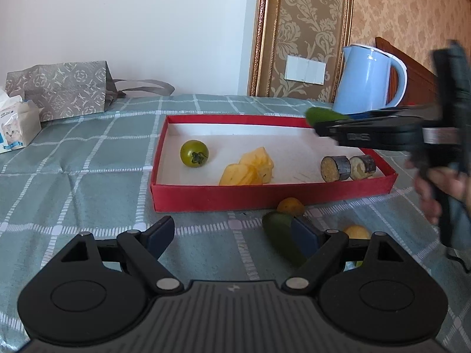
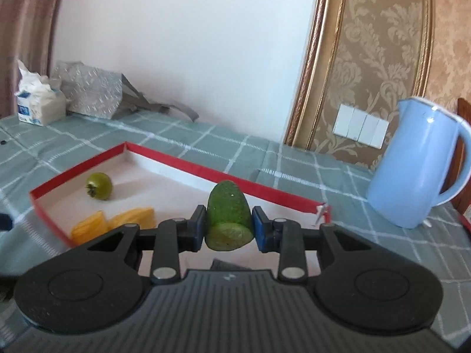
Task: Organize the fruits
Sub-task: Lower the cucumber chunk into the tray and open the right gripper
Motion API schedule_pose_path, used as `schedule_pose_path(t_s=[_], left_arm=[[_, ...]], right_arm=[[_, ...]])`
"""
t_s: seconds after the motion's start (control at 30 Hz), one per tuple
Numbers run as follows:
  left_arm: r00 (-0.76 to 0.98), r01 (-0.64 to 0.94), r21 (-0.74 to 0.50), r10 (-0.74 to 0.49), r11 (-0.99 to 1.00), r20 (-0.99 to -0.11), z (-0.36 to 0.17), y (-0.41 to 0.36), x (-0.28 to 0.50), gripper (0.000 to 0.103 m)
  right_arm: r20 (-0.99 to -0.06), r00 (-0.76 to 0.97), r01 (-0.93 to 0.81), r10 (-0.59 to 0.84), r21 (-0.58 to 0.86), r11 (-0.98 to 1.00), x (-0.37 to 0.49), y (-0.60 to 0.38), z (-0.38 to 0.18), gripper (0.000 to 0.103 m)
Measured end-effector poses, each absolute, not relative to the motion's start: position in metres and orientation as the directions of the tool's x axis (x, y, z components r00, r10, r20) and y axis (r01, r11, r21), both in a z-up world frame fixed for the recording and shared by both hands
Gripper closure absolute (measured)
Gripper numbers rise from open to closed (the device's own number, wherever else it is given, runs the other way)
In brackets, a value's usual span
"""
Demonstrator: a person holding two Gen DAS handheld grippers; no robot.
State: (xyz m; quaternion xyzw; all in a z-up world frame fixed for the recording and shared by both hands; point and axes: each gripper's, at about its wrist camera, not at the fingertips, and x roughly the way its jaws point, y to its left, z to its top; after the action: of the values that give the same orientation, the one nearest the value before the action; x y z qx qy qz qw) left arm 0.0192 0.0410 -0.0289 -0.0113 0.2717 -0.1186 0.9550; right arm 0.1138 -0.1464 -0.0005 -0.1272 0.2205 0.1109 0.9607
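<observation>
Two grippers over a green checked cloth (image 1: pixel 88 158) by damask wallpaper (image 1: pixel 309 29): left gripper (image 1: pixel 232 235) wide, right gripper (image 2: pixel 229 226) gripping a cucumber piece (image 2: pixel 229 214)

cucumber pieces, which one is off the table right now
The cucumber piece clamped in the right gripper, held above the red tray. The other cucumber piece lies on the tablecloth in front of the tray, by the open left gripper.

Left hand-held gripper (image 1: pixel 232 235): black ribbed body, two round housings, silver pivot screws, blue pads (image 1: pixel 157 236). Right hand-held gripper (image 2: pixel 229 228) has the same build.
</observation>
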Motion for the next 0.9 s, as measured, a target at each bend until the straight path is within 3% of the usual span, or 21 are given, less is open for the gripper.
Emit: schedule_pose_path(t_s=[0.13,0.17,0.2,0.27,0.33,0.5,0.7,0.9], left_arm=[[0.821,0.223,-0.086,-0.235,0.971,-0.521,-0.030,0.041,0.020,0.016],[0.820,0.224,-0.088,-0.236,0.971,-0.522,-0.030,0.040,0.020,0.016],[0.820,0.224,-0.089,-0.237,0.971,-0.522,-0.030,0.041,0.020,0.016],[0.817,0.229,-0.093,-0.243,0.969,-0.522,-0.030,0.041,0.020,0.016],[0.817,0.232,-0.095,-0.247,0.968,-0.520,-0.030,0.041,0.020,0.016],[0.814,0.241,-0.108,-0.261,0.965,-0.519,-0.030,0.040,0.018,0.016],[0.824,0.210,-0.114,-0.239,0.971,-0.513,-0.031,0.037,0.012,0.016],[0.831,0.127,-0.133,-0.179,0.983,-0.526,-0.030,0.029,0.010,0.015]], right_arm=[[-0.458,0.874,-0.270,0.159,-0.186,0.945,0.120,-0.143,-0.011,0.069],[-0.440,0.882,-0.266,0.166,-0.174,0.948,0.114,-0.145,-0.010,0.051],[-0.415,0.896,-0.249,0.162,-0.167,0.954,0.106,-0.149,-0.006,0.025],[-0.351,0.926,-0.213,0.141,-0.176,0.961,0.088,-0.155,0.001,0.011],[-0.291,0.948,-0.188,0.130,-0.180,0.966,0.066,-0.163,0.010,0.010],[-0.307,0.944,-0.155,0.120,-0.092,0.984,0.027,-0.189,0.015,0.003],[-0.265,0.957,-0.124,0.117,-0.010,0.992,0.008,-0.215,-0.006,0.002],[-0.323,0.937,-0.112,0.129,0.072,0.991,0.017,-0.225,-0.017,0.000]])
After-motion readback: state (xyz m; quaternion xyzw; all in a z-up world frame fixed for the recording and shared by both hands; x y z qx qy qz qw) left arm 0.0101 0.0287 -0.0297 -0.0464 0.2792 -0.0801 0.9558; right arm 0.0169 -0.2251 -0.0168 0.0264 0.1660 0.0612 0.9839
